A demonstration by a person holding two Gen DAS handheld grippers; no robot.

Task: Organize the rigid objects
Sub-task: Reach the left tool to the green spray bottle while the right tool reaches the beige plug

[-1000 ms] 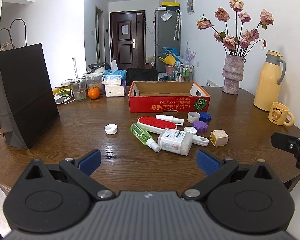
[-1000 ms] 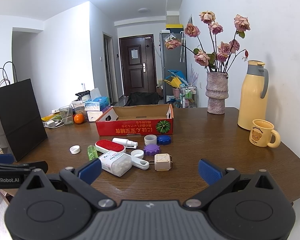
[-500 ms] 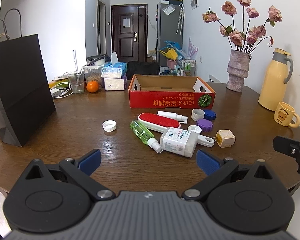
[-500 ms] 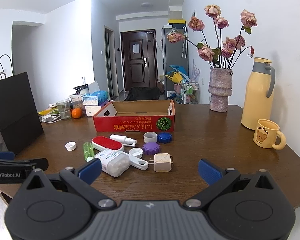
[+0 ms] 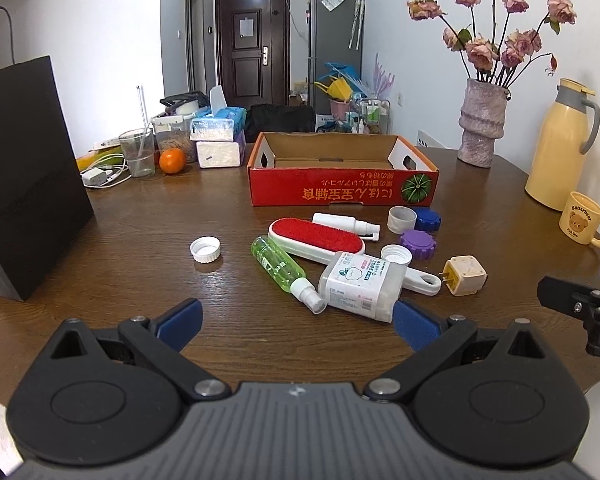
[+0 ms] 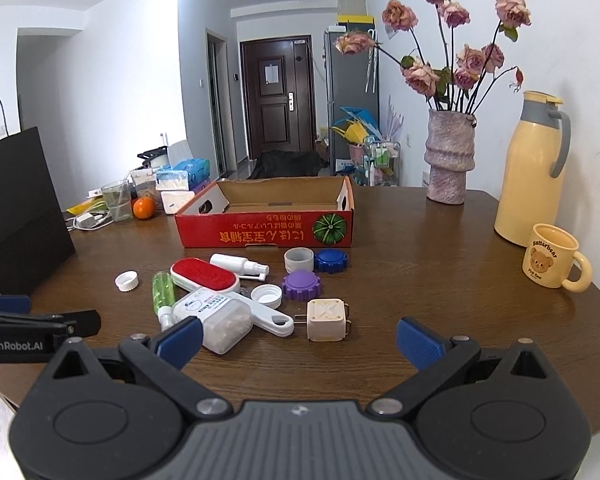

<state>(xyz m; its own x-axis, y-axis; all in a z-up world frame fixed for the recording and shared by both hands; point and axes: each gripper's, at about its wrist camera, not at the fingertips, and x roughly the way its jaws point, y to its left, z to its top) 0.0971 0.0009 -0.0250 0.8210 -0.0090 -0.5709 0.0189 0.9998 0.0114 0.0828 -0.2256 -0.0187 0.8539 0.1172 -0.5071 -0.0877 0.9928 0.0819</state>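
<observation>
Clutter sits mid-tabletop [image 5: 100, 240], just in front of the empty red cardboard box [image 5: 342, 192]. Left gripper [image 5: 296, 322] hangs wide open, holding nothing; right gripper [image 6: 300, 338] likewise spread, empty, low over the near edge.

Handling, by judgement:
- Green spray bottle [image 5: 280, 266]: light, smooth, round, likely to roll; pinch across the mid-barrel.
- Clear swab box [image 5: 360, 284] lies on the lint brush [image 5: 320, 238] handle; stiff, flat sides, easy hold, lift it first.
- Beige plug adapter [image 6: 326, 320]: squarish, firm; avoid the prongs.
- Purple cap [image 6: 301, 285], blue cap [image 6: 331, 260], white cap [image 5: 205, 249]: shallow, ridged rims; grip across the diameter.
</observation>
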